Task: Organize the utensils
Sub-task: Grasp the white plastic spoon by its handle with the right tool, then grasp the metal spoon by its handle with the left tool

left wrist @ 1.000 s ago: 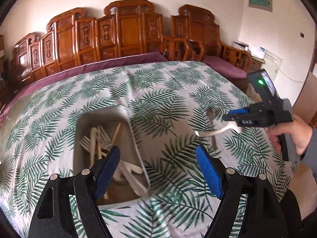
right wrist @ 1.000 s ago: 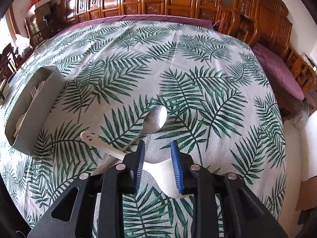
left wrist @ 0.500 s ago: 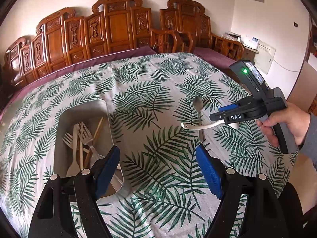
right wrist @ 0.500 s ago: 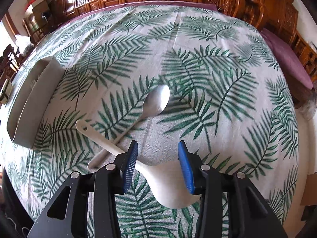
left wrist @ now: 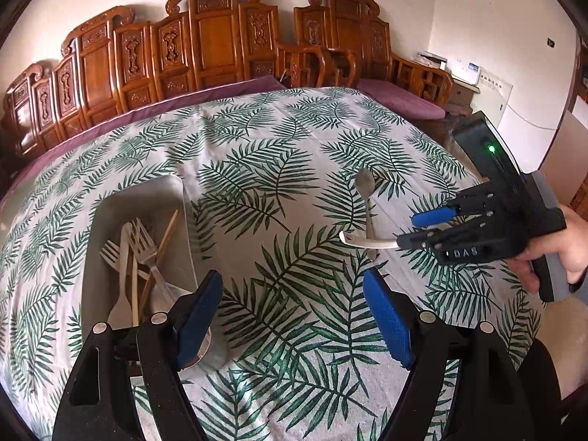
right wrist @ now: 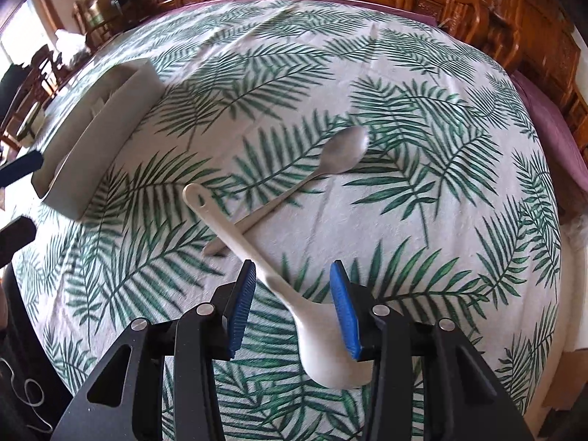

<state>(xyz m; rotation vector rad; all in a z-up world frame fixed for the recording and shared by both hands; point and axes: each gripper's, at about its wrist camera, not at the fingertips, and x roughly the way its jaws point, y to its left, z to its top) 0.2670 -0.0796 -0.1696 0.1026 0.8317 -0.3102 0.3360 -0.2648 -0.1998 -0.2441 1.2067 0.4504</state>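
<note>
Lying between the parted right claw (right wrist: 290,308) pads, unclamped, white spoon (right wrist: 257,253) is seen; handle aimed toward tray (right wrist: 92,139); left claw (left wrist: 294,316) apart, empty.

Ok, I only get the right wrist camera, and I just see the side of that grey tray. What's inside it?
Observer: The left wrist view looks down into the tray. Pale forks and thin wooden sticks lie in it.
Operator: And is the other gripper holding anything?
Observer: No. The left gripper hovers open and empty over the tablecloth, with one finger above the tray's near end.
</note>
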